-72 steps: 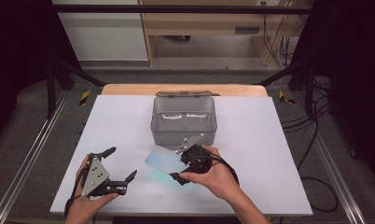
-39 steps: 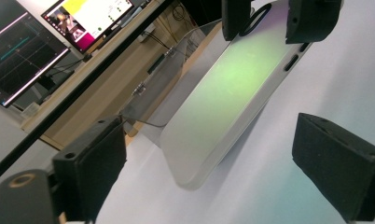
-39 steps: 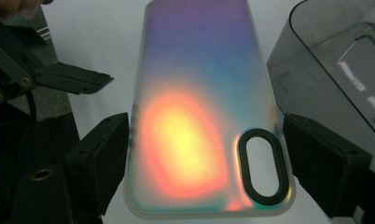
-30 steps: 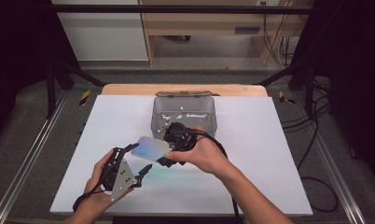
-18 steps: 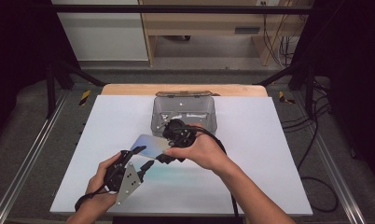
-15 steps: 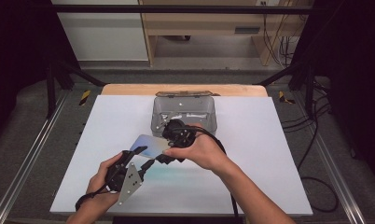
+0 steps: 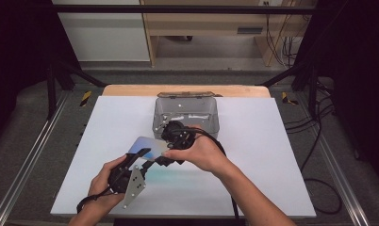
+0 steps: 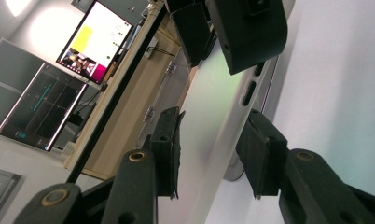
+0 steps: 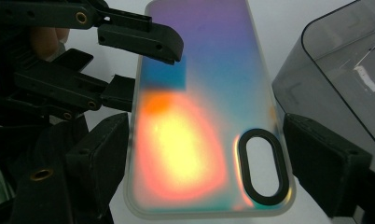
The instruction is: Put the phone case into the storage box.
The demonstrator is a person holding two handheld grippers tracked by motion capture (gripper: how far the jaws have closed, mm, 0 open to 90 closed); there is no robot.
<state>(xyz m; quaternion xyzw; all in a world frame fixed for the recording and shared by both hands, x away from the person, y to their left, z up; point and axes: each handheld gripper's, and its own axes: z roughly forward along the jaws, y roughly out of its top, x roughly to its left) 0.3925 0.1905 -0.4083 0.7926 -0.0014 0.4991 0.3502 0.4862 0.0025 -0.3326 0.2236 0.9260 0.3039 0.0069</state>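
An iridescent phone case (image 7: pixel 147 145) is held tilted above the white table (image 7: pixel 272 165), with my right gripper (image 7: pixel 166 149) shut on its camera-hole end. The right gripper view has the case (image 9: pixel 199 116) lying between the right gripper's (image 9: pixel 206 151) two pads. My left gripper (image 7: pixel 147 157) reaches up from the front left, and its jaws have just been closing. They straddle the case's other edge with a gap left. In the left gripper view the case (image 8: pixel 213 116) runs edge-on between the left gripper's (image 8: pixel 213 154) pads, with the right gripper (image 8: pixel 223 32) beyond.
A clear grey box (image 7: pixel 159 122) with papers inside stands at the table's back middle, just behind the right hand; its wall (image 9: pixel 335 60) is close to the case. Dark frame rails flank the table. A lit monitor (image 8: pixel 92 42) stands off to one side.
The left gripper has edged up to the case and its jaws have narrowed around the case's edge. The right hand keeps the case still, after lifting it leftward earlier.
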